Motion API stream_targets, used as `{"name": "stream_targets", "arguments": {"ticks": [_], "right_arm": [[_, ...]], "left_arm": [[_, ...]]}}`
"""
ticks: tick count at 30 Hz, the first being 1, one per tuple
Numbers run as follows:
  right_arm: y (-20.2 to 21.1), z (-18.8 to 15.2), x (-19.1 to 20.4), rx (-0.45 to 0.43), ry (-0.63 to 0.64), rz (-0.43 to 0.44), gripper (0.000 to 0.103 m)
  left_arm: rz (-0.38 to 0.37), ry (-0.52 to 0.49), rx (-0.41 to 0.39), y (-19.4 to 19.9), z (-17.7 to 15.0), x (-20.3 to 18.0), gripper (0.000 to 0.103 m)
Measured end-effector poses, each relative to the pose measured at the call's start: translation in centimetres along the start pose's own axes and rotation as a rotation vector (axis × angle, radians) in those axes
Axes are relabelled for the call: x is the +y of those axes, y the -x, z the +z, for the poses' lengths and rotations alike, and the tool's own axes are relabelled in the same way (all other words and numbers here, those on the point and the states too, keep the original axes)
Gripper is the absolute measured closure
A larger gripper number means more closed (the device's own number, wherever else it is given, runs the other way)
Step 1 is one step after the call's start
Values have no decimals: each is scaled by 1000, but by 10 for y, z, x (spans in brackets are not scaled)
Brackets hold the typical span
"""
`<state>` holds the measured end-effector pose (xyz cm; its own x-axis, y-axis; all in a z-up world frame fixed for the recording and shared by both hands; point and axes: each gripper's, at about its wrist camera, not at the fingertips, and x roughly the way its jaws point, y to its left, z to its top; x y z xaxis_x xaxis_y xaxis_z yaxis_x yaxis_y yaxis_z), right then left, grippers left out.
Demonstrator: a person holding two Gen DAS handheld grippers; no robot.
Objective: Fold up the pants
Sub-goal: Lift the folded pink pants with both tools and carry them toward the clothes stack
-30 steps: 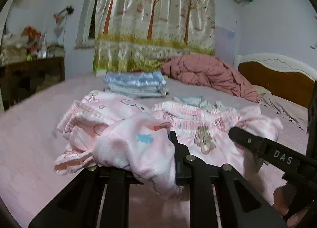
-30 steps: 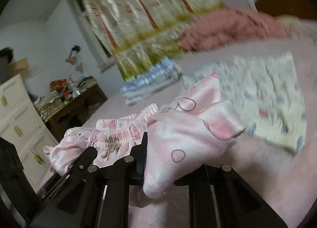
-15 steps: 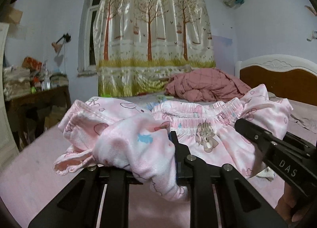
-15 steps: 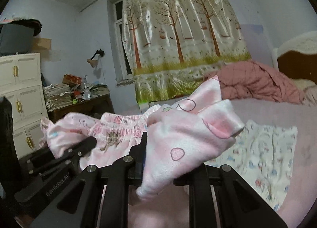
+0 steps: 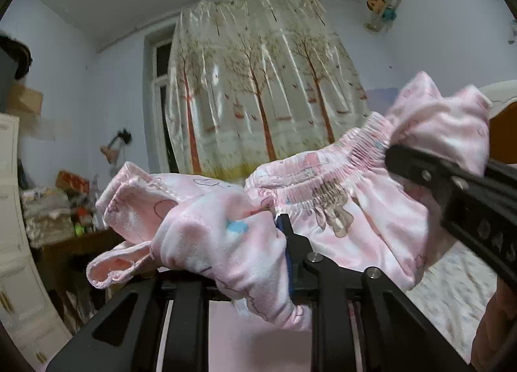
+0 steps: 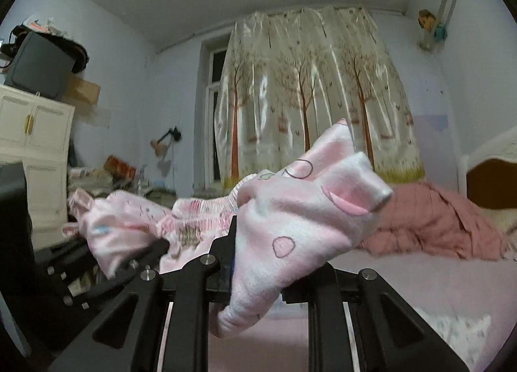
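We're looking across a bedroom: pink-sheeted bed (image 6: 420,281) below us, tree-print curtain (image 6: 310,97) on the far wall, white cabinet (image 6: 35,133) and a cluttered dark desk (image 5: 77,242) to the left in both views. A crumpled dusty-pink quilt (image 6: 436,223) sits by the headboard (image 6: 491,181). A pale printed cloth (image 6: 458,326) lies flat on the sheet, lower right.

Pink pants (image 5: 339,220) hang in the air between our two grippers, off the bed, elastic waistband stretched roughly level between them.

Left gripper (image 5: 258,242): pinching a bunched waistband corner. Fabric covers the left finger; only the right one shows, pressed against the cloth.

Right gripper (image 6: 258,242): same, clamped on the opposite waistband corner, fabric draped over the tips and down between the fingers.

Each gripper shows in the other's view, biting the far end of the band. Part of a hand (image 5: 494,323) sits at the lower right of the left view.
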<state>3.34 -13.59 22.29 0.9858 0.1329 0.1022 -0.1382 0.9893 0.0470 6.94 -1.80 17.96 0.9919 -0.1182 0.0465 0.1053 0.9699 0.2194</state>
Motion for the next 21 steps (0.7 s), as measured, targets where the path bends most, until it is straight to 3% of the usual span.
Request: {"name": "stream_targets", "arguments": {"ticks": [3, 5, 9, 10, 14, 17, 21], "right_arm": [[-58, 16, -11, -21, -55, -3, 85], [-108, 24, -20, -29, -110, 0, 85], [-196, 16, -40, -7, -157, 33, 85], [-213, 8, -43, 14, -130, 38, 85], [-260, -46, -49, 45, -22, 22, 85], [-289, -95, -59, 113, -44, 31, 85], [-329, -135, -73, 238, -95, 32, 85]], "left_arm": [[20, 1, -38, -57, 12, 12, 83], [-19, 61, -40, -101, 17, 23, 83], [-12, 57, -41, -173, 5, 21, 83], [2, 49, -26, -185, -3, 19, 83], [-69, 118, 31, -226, -58, 13, 83], [-107, 132, 144, -271, -98, 8, 83], [-138, 121, 232, -301, -139, 1, 83]]}}
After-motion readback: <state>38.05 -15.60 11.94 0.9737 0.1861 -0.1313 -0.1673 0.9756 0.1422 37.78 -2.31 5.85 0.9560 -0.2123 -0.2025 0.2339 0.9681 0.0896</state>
